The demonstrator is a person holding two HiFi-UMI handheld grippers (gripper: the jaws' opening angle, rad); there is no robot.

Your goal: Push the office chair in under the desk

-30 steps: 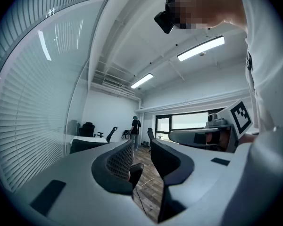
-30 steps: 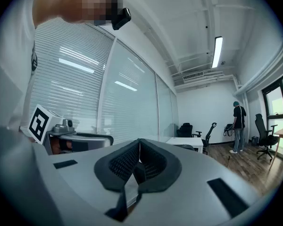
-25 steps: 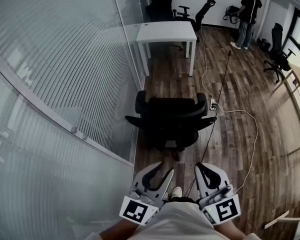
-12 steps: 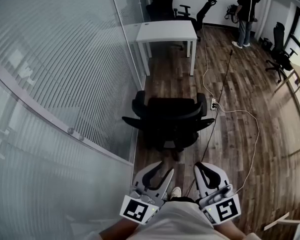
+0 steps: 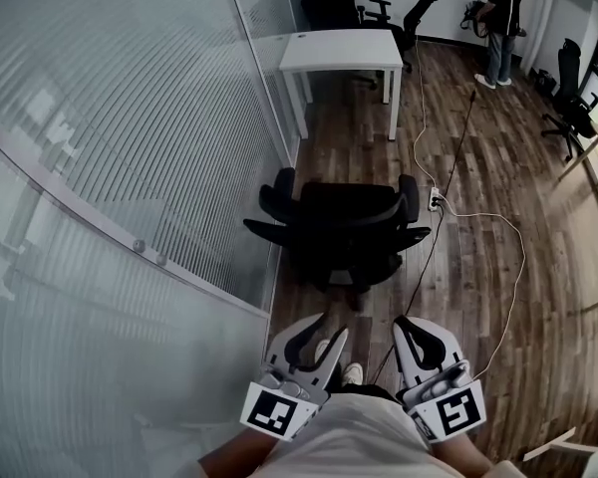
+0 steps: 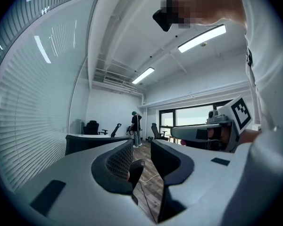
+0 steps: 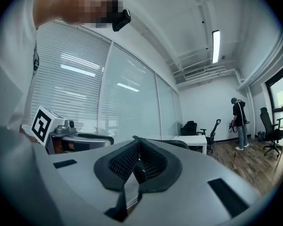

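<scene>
The person wears a pale top (image 5: 354, 448) and light shoes (image 5: 352, 373), and the left gripper (image 5: 331, 333) and the right gripper (image 5: 403, 327) each have a light grey shell, black ribbed pads (image 6: 114, 161) and a cube (image 5: 279, 412) with black-and-white square markers.

Black office chair (image 5: 344, 225) stands well apart from white desk (image 5: 344, 50).

The left gripper (image 5: 329, 330) is held level, its jaws apart with nothing between them. Just to its right, the right gripper (image 5: 402, 324) is also level, jaws closed together.
</scene>
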